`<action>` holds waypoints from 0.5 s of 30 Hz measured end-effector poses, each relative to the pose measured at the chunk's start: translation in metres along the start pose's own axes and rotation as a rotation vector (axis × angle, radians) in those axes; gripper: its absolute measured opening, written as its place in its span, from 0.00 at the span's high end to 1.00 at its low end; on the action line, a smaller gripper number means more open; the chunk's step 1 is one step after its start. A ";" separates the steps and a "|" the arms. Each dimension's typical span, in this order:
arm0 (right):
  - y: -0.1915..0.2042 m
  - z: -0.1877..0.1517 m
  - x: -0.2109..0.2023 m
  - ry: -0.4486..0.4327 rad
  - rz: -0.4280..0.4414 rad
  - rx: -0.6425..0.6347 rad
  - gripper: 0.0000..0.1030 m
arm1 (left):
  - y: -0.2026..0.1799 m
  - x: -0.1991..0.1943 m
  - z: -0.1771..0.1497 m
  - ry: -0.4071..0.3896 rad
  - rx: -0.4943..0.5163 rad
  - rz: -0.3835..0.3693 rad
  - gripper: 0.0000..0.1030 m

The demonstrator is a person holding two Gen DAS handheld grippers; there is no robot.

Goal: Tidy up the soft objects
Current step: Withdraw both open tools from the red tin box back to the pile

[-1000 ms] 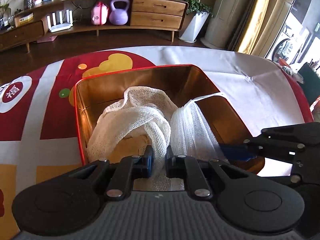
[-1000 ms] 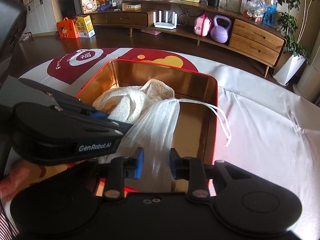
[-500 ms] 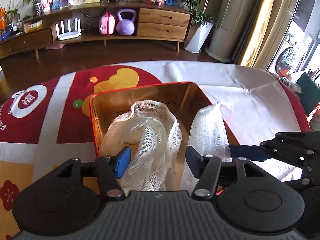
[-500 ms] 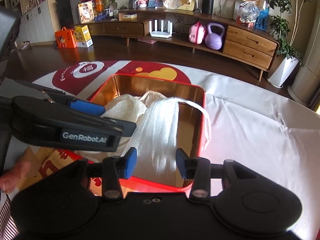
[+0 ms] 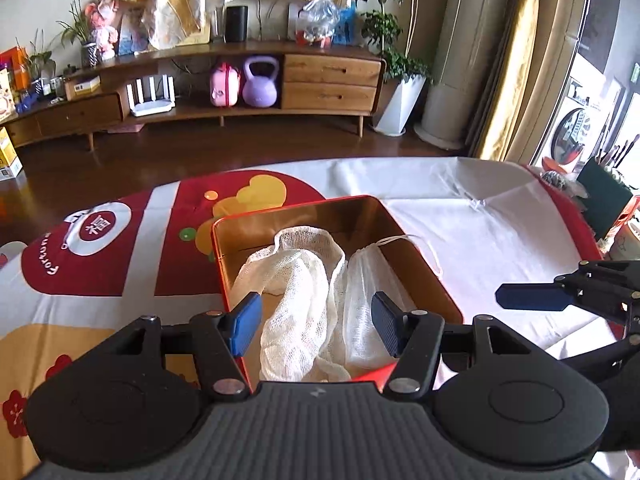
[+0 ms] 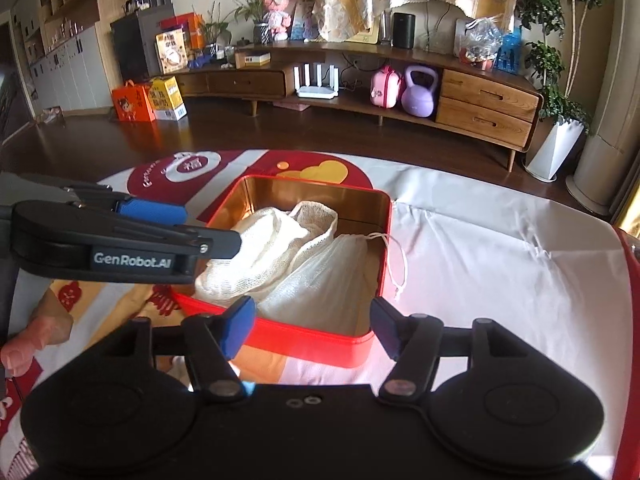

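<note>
A red tin box with a gold inside (image 5: 296,216) (image 6: 382,248) sits on the table. Two soft mesh bags lie in it: a cream knitted bag (image 5: 296,304) (image 6: 264,248) on the left and a finer white drawstring bag (image 5: 364,292) (image 6: 324,284) on the right, its cord (image 6: 400,268) draped over the box rim. My left gripper (image 5: 316,326) is open and empty above the near end of the box. My right gripper (image 6: 312,326) is open and empty above the box's near wall. Each gripper shows in the other's view (image 5: 560,294) (image 6: 152,226).
The table wears a white, red and yellow printed cloth (image 5: 460,224) (image 6: 500,248). A person's hand (image 6: 24,344) shows at the lower left. Beyond the table lie a dark wood floor and a low wooden cabinet (image 5: 248,92). Dark objects (image 5: 600,200) stand at the table's right edge.
Both grippers have opened and let go of the two bags, which now lie in the box. Both grippers have drawn back and up from the box.
</note>
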State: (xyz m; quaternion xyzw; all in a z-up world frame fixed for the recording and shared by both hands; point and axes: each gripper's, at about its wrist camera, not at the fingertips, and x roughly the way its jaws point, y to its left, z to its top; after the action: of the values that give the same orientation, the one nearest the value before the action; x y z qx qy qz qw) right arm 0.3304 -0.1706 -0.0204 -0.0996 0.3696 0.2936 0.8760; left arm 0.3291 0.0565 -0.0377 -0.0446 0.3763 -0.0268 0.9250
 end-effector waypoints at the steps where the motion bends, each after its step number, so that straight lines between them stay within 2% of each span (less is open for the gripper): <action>1: -0.001 -0.001 -0.005 -0.004 0.002 0.007 0.34 | -0.001 -0.005 -0.001 -0.004 0.000 0.000 0.42; 15: 0.009 -0.029 -0.067 -0.061 0.020 0.039 0.21 | -0.020 -0.071 -0.024 -0.054 0.021 -0.012 0.42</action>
State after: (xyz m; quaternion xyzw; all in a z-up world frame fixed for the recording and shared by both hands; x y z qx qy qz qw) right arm 0.2710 -0.2036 0.0070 -0.0700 0.3495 0.2980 0.8855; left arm 0.2608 0.0406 -0.0037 -0.0378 0.3508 -0.0353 0.9350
